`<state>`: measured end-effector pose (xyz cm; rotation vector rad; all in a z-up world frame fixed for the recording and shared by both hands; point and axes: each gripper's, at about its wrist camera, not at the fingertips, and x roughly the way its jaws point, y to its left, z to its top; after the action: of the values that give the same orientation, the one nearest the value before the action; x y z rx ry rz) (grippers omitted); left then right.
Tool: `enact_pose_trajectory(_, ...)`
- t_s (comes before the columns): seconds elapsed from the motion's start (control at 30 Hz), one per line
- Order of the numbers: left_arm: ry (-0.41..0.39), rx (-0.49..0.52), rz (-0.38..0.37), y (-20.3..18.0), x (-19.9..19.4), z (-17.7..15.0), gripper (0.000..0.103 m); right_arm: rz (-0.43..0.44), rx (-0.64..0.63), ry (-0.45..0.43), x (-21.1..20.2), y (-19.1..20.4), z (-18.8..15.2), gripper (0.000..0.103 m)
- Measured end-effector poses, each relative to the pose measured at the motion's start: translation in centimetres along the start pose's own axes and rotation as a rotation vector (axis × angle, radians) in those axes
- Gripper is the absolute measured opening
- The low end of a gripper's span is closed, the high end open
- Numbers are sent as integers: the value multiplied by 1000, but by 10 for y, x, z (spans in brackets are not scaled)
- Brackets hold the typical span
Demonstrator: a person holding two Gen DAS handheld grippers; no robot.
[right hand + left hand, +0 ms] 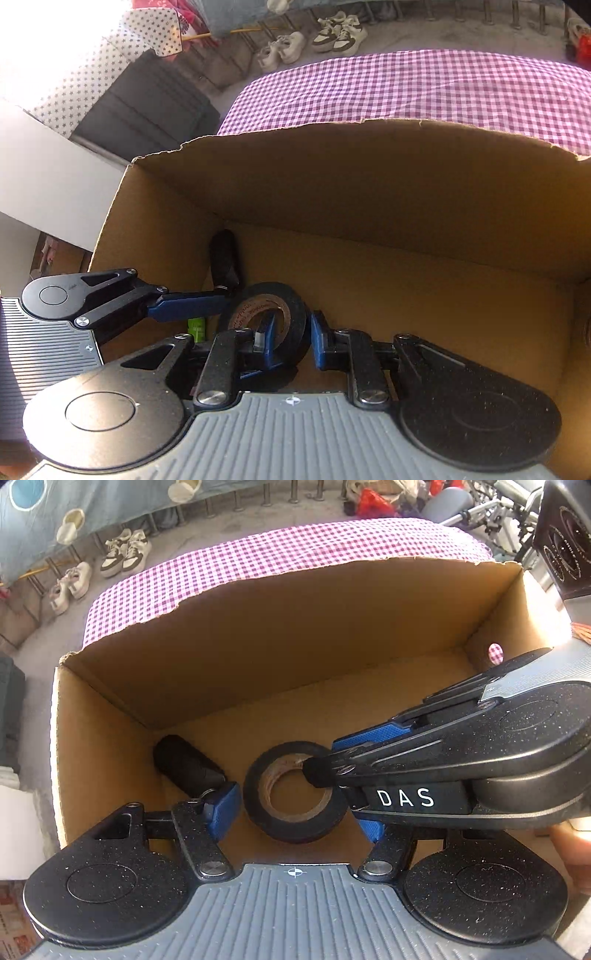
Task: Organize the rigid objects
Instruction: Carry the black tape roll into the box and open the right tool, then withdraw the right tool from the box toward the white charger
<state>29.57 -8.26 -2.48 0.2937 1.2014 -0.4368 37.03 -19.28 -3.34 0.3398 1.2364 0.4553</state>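
Note:
An open cardboard box (295,646) stands on a purple checked cloth. A black tape roll (295,829) hangs or rests low inside it. My right gripper (317,771) comes in from the right, shut on the roll's wall. In the right wrist view my right gripper (291,332) has one finger through the hole of the roll (291,295) and one outside. My left gripper (295,808) straddles the roll, its pads close beside it with a thin gap. A black cylinder (184,764) lies in the box's far left corner, just past the left fingertip.
The checked cloth (295,550) covers the table behind the box. Several shoes (125,552) stand on the floor beyond. A small green thing (195,328) shows under the left gripper's finger (184,308). The box floor to the right (443,295) is bare cardboard.

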Motion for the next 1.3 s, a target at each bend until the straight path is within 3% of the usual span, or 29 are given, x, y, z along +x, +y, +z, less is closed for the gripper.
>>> enact_pose_trajectory(0.2, -67, -15, -2, -3, -28, -2, 72, 87, 49, -72, -25, -6, -6, 23)
enact_pose_trajectory(0.43, -225, -28, -31, -10, -97, -25, 80, 203, 41, -263, -108, 1, -33, 23)
enact_pose_trajectory(0.57, -319, -14, -46, -17, -136, -46, 84, 240, 8, -399, -166, 8, -73, 29)
enact_pose_trajectory(0.63, -366, -13, -70, -21, -153, -60, 84, 231, -7, -457, -188, 8, -97, 45)
enact_pose_trajectory(0.67, -386, -12, -80, -23, -159, -68, 85, 226, -23, -492, -201, 8, -110, 48)
enact_pose_trajectory(0.8, -459, -5, -123, -34, -169, -101, 90, 211, -17, -567, -224, 8, -168, 52)
enact_pose_trajectory(1.03, -507, -7, -119, -63, -154, -156, 93, 202, 109, -601, -217, -17, -242, 54)
enact_pose_trajectory(1.3, -428, -53, -134, -83, -102, -192, 93, 149, 272, -476, -168, -55, -290, 54)
